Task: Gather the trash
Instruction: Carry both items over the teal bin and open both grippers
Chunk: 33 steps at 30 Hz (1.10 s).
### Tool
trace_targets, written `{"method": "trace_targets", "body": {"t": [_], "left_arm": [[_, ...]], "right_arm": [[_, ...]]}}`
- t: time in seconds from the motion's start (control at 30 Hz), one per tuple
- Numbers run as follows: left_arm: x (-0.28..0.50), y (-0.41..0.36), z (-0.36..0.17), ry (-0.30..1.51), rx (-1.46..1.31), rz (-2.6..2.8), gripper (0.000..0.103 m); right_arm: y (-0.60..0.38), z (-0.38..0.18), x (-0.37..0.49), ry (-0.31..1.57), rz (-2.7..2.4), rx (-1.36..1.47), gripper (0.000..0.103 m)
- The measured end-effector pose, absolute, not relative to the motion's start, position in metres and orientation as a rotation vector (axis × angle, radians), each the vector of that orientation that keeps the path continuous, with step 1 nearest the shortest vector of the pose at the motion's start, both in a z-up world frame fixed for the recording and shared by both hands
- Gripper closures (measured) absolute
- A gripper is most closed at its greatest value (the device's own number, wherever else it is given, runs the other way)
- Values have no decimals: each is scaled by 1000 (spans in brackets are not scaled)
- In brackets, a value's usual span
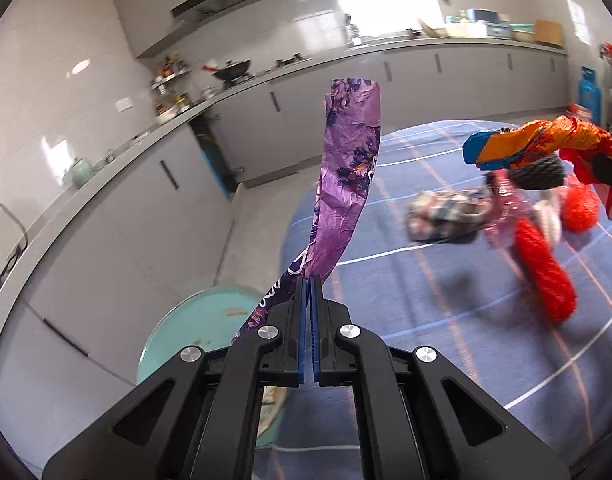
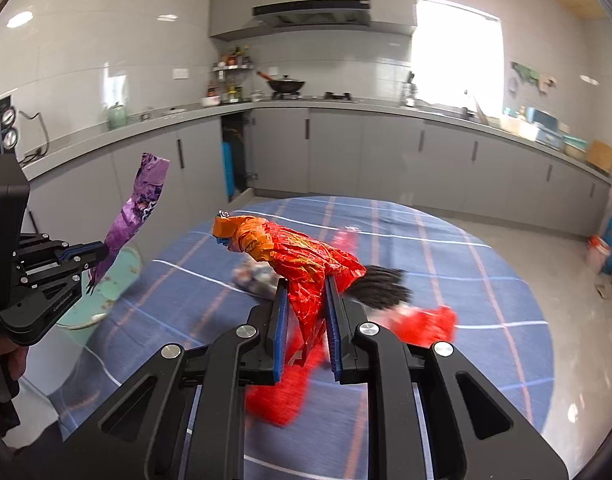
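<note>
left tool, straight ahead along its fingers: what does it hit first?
Apart from the crumpled purple foil wrapper that the left tool grips, probably nothing near: ahead lies bare floor, then the grey cabinet fronts under the counter. Depth is uncertain.

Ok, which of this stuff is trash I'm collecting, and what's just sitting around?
Job:
- purple wrapper, in left tool
- orange-red wrapper, in right tool
- crumpled wrapper on table

Lying about:
- red mesh pieces
- teal stool
- wok
</note>
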State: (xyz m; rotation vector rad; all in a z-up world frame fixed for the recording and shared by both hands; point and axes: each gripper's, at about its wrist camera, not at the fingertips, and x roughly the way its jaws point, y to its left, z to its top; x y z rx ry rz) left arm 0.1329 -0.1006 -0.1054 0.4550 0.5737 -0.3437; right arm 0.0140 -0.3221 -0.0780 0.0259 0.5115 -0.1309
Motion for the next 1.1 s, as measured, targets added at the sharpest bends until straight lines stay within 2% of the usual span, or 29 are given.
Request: {"method": "trace_targets", "body": {"t": [0.43,1.1], "left_arm": [[164,-29,-116,645,419,-183,101],[193,37,-133,704,399,-23,101]], "right_arm": [[-259,-83,70,555,-6,-22,85],[-186,-90,123,578,122,-91,85]]}}
